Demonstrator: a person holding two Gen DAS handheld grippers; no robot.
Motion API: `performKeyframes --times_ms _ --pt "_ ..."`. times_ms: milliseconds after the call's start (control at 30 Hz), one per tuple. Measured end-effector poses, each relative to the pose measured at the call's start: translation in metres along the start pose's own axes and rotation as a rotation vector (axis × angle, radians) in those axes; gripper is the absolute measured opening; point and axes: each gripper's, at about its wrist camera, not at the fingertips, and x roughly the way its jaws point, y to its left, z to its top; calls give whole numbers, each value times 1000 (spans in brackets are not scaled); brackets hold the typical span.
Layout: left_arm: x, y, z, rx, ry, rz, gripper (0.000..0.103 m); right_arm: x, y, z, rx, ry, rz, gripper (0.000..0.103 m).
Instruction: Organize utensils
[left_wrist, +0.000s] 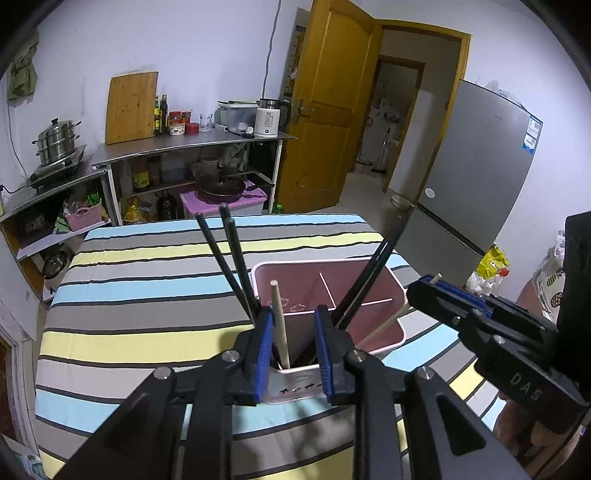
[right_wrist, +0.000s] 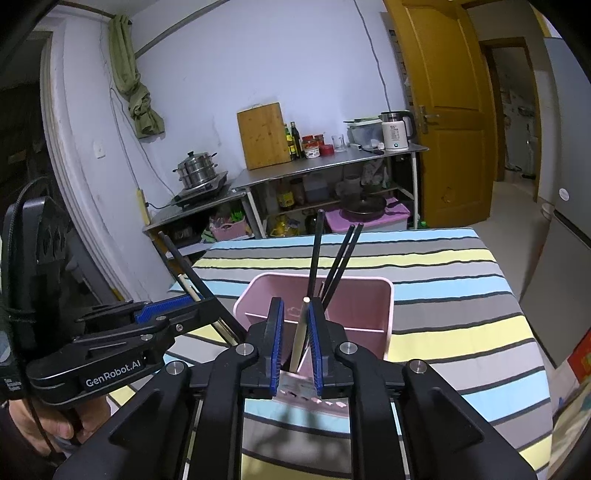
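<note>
Surface: striped tablecloth (left_wrist: 147, 295) covers the table; bare cloth lies on every side of the pink organizer (left_wrist: 391, 314), widest to its left in the left wrist view.
Left gripper (left_wrist: 293, 321): blue pads stand apart just above the organizer's near compartment, with a wooden chopstick (left_wrist: 279, 325) leaning against the left pad; nothing is pinched.
Right gripper (right_wrist: 295, 325): pads are narrowly parted above the same near corner; a wooden chopstick (right_wrist: 300, 332) lies along the right pad, and whether it is pinched cannot be told.
Near compartment: holds the upright wooden chopstick; small printed marks show on the organizer's near wall.
Other compartments: black chopsticks (left_wrist: 229, 258) lean out over the left rim, and more black chopsticks (left_wrist: 376, 266) lean over the right rim.
Right rim: a second wooden stick (left_wrist: 384, 326) slants across it toward the right gripper body.
Beyond the organizer: metal shelf (left_wrist: 192, 147) against the wall, door (left_wrist: 332, 110) open beside it, fridge (left_wrist: 480, 166) to the right.
</note>
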Motion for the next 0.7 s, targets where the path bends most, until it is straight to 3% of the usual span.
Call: performKeyframes --times_ms 167,400,700 --pt "-9 -2 -5 6 -13 12 32 -10 0 -2 1 -13 3 14" --pt "-25 -3 -14 -3 -34 0 34 -27 3 -11 -10 -27 9 17" --pt "-48 -4 -48 -18 -59 5 37 -50 1 -36 10 -39 17 23"
